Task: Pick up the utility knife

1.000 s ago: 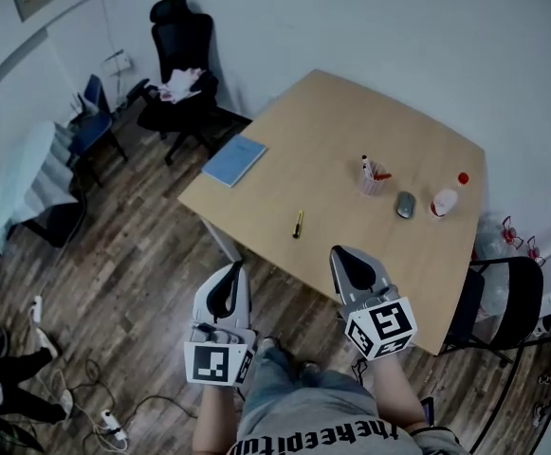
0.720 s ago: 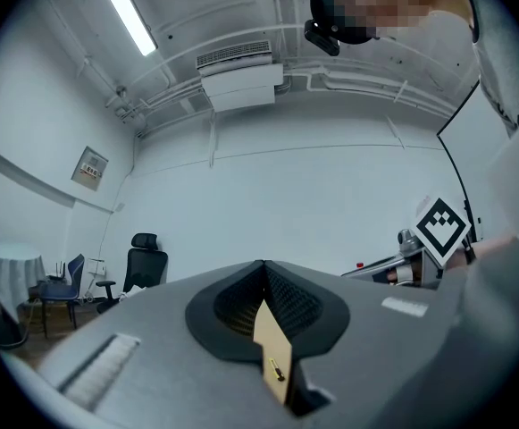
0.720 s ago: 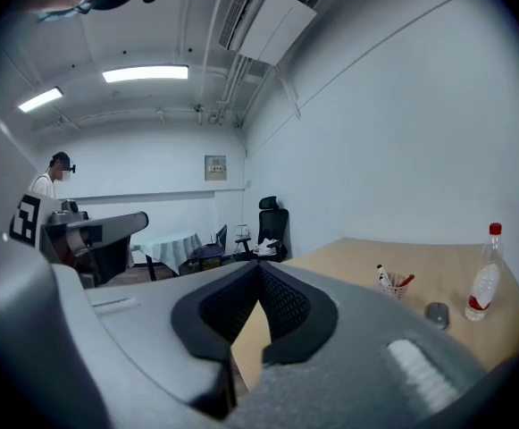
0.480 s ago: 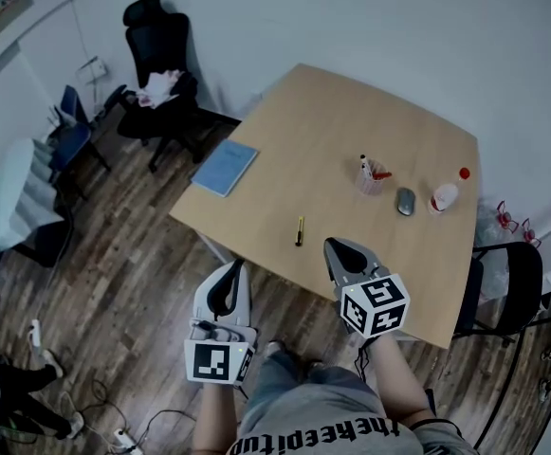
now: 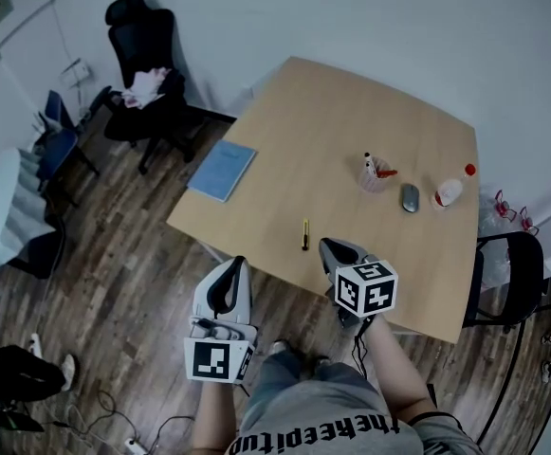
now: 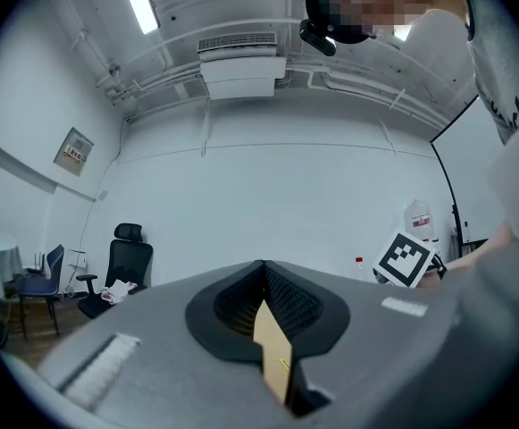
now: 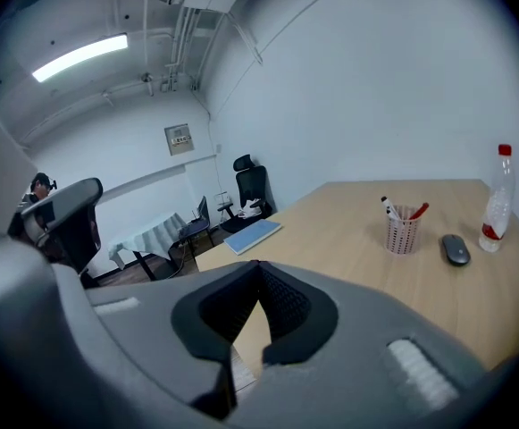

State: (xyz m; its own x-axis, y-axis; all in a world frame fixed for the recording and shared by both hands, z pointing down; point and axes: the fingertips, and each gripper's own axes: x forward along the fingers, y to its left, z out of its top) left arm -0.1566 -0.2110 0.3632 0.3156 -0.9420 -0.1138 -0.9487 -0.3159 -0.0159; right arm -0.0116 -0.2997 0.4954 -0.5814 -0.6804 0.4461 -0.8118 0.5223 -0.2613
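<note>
The utility knife [image 5: 305, 234], slim, yellow and black, lies near the front edge of the light wooden table [image 5: 351, 121]. My right gripper [image 5: 324, 245] hangs over that edge just right of the knife and a little nearer to me, its jaws shut on nothing. My left gripper [image 5: 238, 263] is over the floor in front of the table, left of the knife, jaws together and empty. In the right gripper view the shut gripper [image 7: 257, 264] points across the tabletop. In the left gripper view the left gripper [image 6: 263, 264] points level along the table.
A blue notebook [image 5: 223, 171] lies at the table's left edge. At the right are a pen cup [image 5: 375, 174], a grey mouse [image 5: 410, 197] and a red-capped bottle [image 5: 450, 190]. A black office chair [image 5: 147, 83] stands at the far left; another chair [image 5: 503, 273] is beside the table's right side.
My right gripper has come down and forward to the table's front edge near the knife, and its marker cube has rolled. The left gripper has edged forward. Both stay shut.
</note>
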